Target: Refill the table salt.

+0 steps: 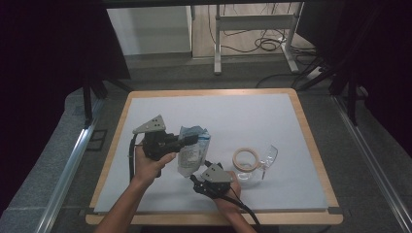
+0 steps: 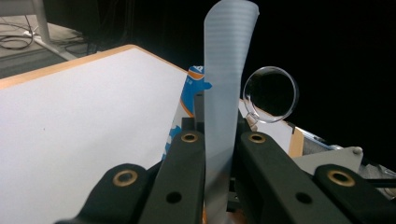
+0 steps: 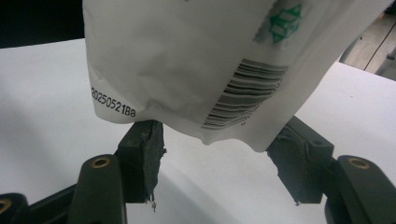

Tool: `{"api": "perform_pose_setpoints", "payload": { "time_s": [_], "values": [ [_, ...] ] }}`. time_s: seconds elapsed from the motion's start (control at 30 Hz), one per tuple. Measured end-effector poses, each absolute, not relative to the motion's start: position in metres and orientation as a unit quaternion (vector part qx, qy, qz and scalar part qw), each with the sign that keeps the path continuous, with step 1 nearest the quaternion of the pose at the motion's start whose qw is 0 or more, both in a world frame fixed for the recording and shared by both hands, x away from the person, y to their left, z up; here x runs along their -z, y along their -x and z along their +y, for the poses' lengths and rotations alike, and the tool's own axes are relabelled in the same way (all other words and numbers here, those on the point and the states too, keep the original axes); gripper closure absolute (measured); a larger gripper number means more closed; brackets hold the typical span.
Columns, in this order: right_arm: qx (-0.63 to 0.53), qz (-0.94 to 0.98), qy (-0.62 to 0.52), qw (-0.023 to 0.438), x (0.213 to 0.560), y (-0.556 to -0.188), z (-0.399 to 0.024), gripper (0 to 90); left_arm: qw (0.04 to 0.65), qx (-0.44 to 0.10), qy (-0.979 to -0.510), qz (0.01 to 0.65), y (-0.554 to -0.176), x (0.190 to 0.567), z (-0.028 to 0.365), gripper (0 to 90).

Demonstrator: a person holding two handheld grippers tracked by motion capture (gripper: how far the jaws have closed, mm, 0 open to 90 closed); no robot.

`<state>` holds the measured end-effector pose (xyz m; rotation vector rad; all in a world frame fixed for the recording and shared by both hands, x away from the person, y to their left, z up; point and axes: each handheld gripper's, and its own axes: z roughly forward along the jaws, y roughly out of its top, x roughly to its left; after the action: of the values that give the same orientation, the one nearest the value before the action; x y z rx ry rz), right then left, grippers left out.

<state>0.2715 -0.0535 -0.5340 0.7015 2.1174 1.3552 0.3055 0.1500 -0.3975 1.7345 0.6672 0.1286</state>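
- White plastic pouch (image 1: 193, 148) with blue print, crinkled, held up over the middle of the table (image 1: 145, 107).
- I can read a barcode, a green logo and "20250521B8" on its back.
- My left gripper (image 2: 219, 140) is clamped on the pouch's edge, pointing sideways.
- My right gripper (image 3: 215, 156) sits below, jaws apart either side of the bottom corner, not pressing.

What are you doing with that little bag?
A person at a table holds a gripper in each hand. The left gripper is clamped on the edge of a small plastic packet and holds it up off the table. The right gripper sits just under the packet's bottom corner with its jaws apart, not pinching it. Beside them on the table lie a roll of tape and clear safety glasses.
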Motion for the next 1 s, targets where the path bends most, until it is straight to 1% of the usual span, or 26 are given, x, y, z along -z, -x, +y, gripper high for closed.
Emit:
{"api": "perform_pose_setpoints", "payload": {
  "time_s": [0.57,1.0],
  "values": [
    [-0.511,0.778,-0.265,0.251,0.534,-0.268,-0.06,38.5,0.593,-0.04,-0.756,0.275,-0.313,0.396,0.13,90.0],
    [-0.513,0.773,-0.273,0.253,0.534,-0.263,-0.072,38.5,0.582,-0.024,-0.769,0.263,-0.32,0.396,0.108,90.0]
  ]
}}
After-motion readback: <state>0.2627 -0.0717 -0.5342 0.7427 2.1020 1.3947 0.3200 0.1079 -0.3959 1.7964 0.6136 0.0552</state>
